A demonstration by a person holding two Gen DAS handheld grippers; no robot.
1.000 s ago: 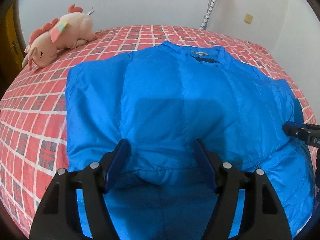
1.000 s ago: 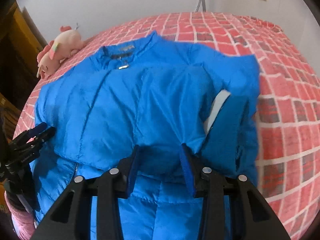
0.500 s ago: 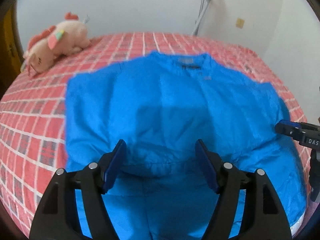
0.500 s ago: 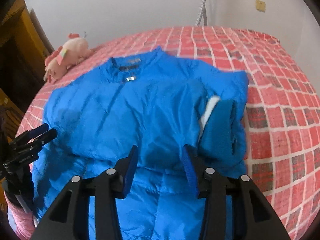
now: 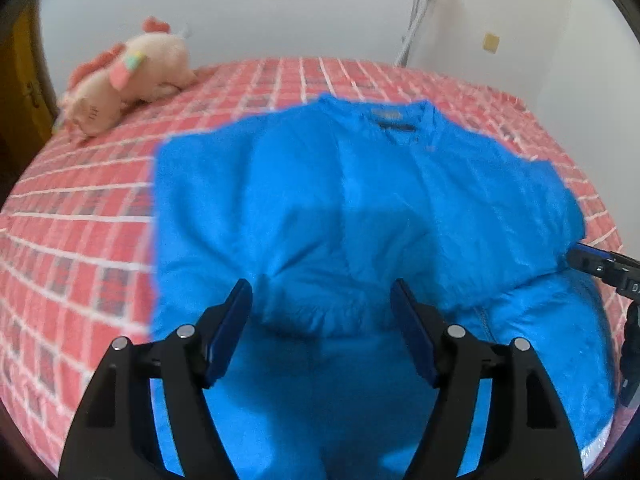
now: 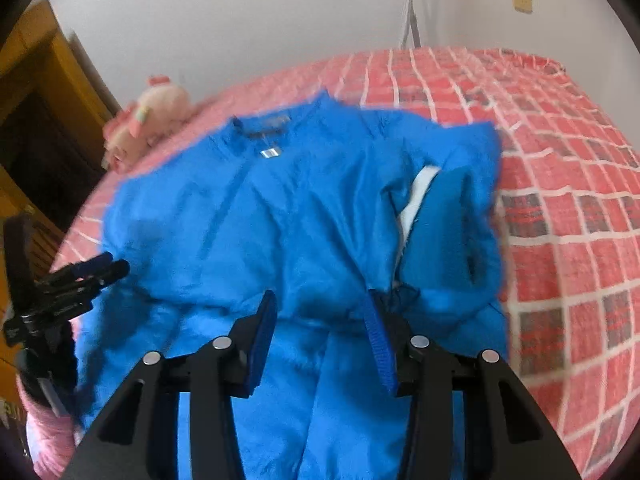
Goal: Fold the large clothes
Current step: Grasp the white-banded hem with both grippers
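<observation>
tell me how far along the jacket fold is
Done: both sleeves of the blue jacket look folded in over its front as it lies on the checked bedspread. In hand: nothing; the left gripper, jaws opening, and the right gripper are empty. Left: folding the body itself.

blurred white lettering on the left tool (image 6: 100, 270), unreadable

A bright blue jacket (image 5: 360, 208), with a white strip of lining (image 6: 416, 196) showing at one folded edge, lies on a bed (image 5: 80, 240) covered in a red check with white lines and grey squares. A pale pink plush toy (image 5: 128, 76) has darker pink trim. The walls are white.
</observation>
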